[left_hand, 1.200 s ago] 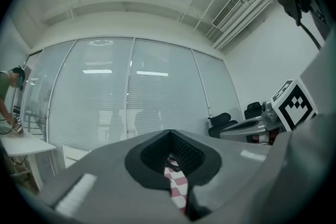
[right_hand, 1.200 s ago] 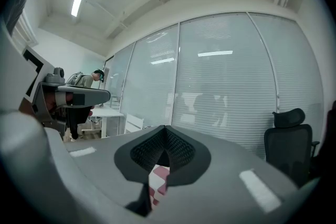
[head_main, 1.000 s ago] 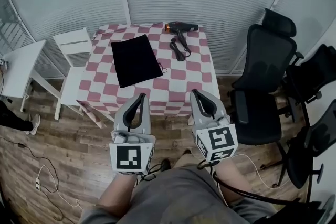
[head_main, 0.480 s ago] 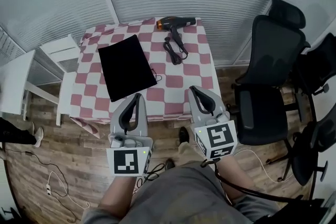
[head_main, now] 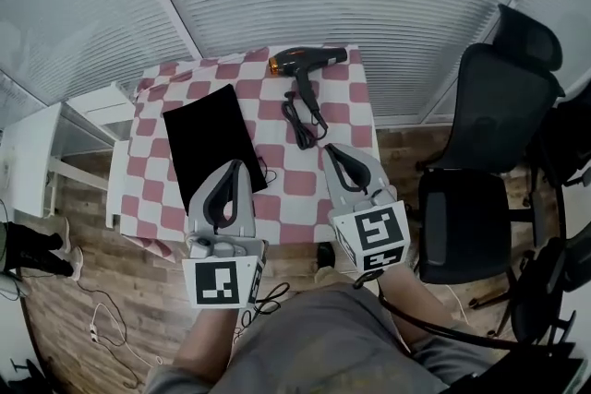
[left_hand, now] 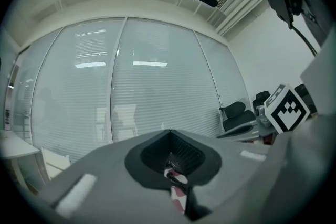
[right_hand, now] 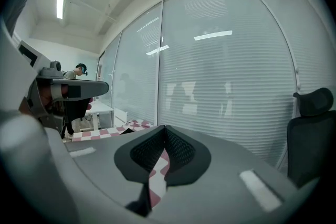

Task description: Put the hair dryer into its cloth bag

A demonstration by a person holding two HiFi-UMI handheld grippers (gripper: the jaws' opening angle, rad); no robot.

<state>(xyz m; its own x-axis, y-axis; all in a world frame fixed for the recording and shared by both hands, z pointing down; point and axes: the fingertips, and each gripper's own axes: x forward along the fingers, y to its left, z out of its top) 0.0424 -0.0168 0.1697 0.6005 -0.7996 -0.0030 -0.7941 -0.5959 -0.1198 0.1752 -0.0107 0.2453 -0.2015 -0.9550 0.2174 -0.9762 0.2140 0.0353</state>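
A black hair dryer (head_main: pixel 309 60) with an orange nozzle end lies at the far edge of the red-and-white checked table (head_main: pixel 355 115). Its black cord (head_main: pixel 303 117) is bunched just in front of it. The flat black cloth bag (head_main: pixel 208 141) lies on the table's left half. My left gripper (head_main: pixel 232 164) hangs over the bag's near corner, shut and empty. My right gripper (head_main: pixel 329 148) is over the near right part of the table, below the cord, also shut and empty. In each gripper view only a sliver of checked cloth (right_hand: pixel 157 170) shows between the jaws.
A white side table (head_main: pixel 42 138) and white chair stand left of the table. Black office chairs (head_main: pixel 494 97) crowd the right side. Blinds cover the glass wall behind. A cable (head_main: pixel 102 328) lies on the wooden floor, and a person's legs (head_main: pixel 28 244) show at far left.
The view has closed in on the table. Both grippers have moved forward from over the floor to over the table's near part, staying shut.
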